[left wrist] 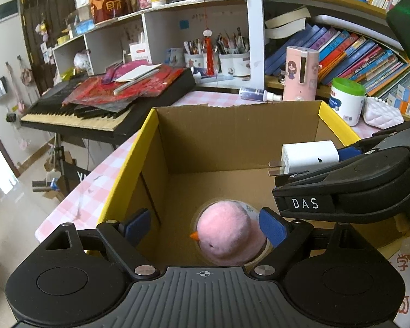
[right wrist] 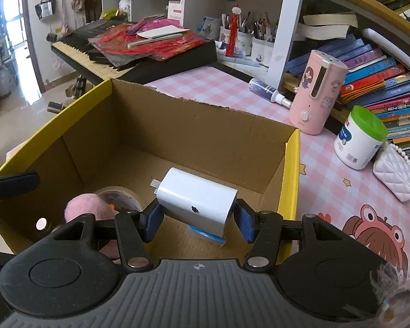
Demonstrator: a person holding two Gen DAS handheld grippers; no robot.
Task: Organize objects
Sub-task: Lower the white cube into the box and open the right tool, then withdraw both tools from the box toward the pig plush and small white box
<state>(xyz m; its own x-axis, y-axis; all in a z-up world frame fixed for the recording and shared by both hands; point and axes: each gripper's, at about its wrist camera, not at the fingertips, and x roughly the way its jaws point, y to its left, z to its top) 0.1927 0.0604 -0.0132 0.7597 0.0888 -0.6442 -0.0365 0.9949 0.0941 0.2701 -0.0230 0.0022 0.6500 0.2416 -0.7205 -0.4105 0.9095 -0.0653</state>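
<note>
1. White charger (right wrist: pixel 196 205): clamped between the blue pads of the right hand-held gripper (right wrist: pixel 198 220), above the open cardboard box (right wrist: pixel 194 125); long axis across the pads, prongs pointing upper left.
2. Pink plush bird (left wrist: pixel 227 235): sits on a tape roll (right wrist: pixel 120 198) on the box floor, orange beak to the left.
3. Left hand-held gripper (left wrist: pixel 205 227): released, pads apart either side of the bird, angled down into the box.
4. Worktop (right wrist: pixel 328 180): pink checked cover; bookshelves and a keyboard (left wrist: pixel 76 114) behind.

Toy (left wrist: pixel 225 236) in box (right wrist: pixel 289 180), charger (right wrist: pixel 196 205) above box floor, bottle (right wrist: pixel 317 98) behind.
</note>
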